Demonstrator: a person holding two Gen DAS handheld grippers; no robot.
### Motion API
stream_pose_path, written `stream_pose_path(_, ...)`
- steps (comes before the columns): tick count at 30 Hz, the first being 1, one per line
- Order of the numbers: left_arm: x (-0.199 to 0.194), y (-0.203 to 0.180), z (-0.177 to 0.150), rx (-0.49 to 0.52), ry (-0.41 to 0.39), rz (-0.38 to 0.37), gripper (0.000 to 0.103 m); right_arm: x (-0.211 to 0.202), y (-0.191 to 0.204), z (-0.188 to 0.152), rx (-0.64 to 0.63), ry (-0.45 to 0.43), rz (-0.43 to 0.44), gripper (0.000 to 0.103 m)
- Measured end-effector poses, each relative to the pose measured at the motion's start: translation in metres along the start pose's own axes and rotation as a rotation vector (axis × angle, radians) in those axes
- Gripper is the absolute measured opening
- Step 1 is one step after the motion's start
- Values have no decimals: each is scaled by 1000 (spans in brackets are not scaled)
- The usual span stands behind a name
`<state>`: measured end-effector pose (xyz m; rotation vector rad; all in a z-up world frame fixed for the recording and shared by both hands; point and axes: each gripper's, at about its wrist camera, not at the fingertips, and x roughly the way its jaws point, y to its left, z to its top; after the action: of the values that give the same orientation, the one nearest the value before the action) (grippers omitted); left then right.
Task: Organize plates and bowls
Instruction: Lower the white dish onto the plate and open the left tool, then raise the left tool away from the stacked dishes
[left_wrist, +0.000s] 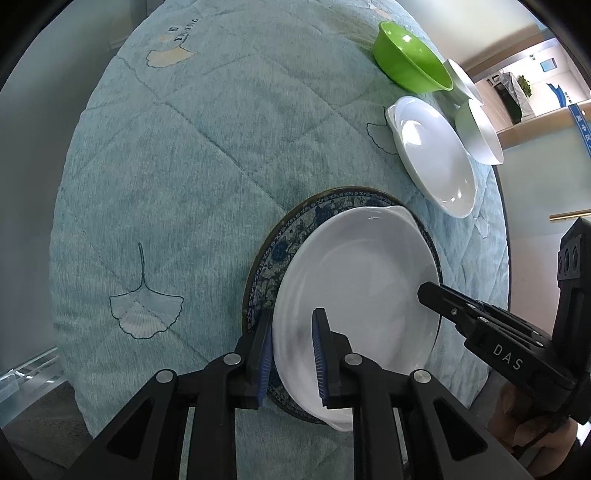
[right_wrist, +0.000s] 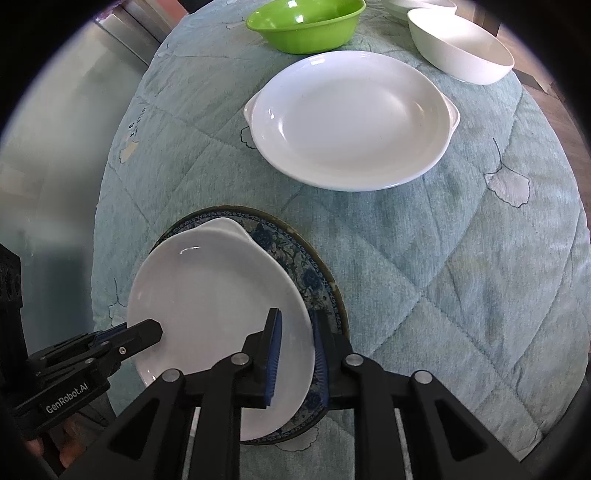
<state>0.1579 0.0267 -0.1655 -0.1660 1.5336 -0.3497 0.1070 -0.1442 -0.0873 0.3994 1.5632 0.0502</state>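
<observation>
A white eared dish (left_wrist: 362, 280) (right_wrist: 218, 295) lies on a blue patterned plate (left_wrist: 280, 251) (right_wrist: 306, 273) on the quilted table. My left gripper (left_wrist: 291, 354) straddles the dish's rim, one pad inside and one outside, jaws close on it; it also shows in the right wrist view (right_wrist: 147, 332). My right gripper (right_wrist: 295, 354) straddles the opposite rim the same way; it also shows in the left wrist view (left_wrist: 428, 291). A second white eared dish (left_wrist: 432, 155) (right_wrist: 351, 118), a green bowl (left_wrist: 410, 55) (right_wrist: 306, 22) and white bowls (left_wrist: 480, 129) (right_wrist: 461, 44) stand farther off.
The teal quilted cloth (left_wrist: 207, 166) (right_wrist: 461, 258) covers a round table, whose edge runs close behind both grippers. Another white bowl (left_wrist: 461, 77) sits beyond the green one near the far edge.
</observation>
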Motion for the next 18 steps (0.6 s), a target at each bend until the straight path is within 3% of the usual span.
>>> stream_pose_path(5, -1, -5, -4, 36, 0, 1, 16, -9, -1, -3, -17, -19, -25, 30)
stream_pose_path(9, -13, -3, -4, 34, -34, 0, 18, -27, -5, -8, -8, -69, -10, 60)
stream_pose_path(12, -42, -6, -7, 60, -126, 44, 24, -49, -4, -12, -45, -129, 29, 81)
stream_pose_path(13, -52, -9, -9, 75, -157, 78, 29, -60, -4, -16, -63, -164, 32, 83)
stream_pose_path(15, -81, -17, -16, 103, -255, 162, 69, -72, -9, -20, -52, -182, 74, 84)
stream_pose_path(17, -108, -22, -28, 114, -362, 199, 87, -84, -16, -28, -29, -195, 108, 85)
stream_pose_path(18, -118, -23, -34, 116, -387, 195, 87, -89, -16, -31, -35, -200, 104, 85)
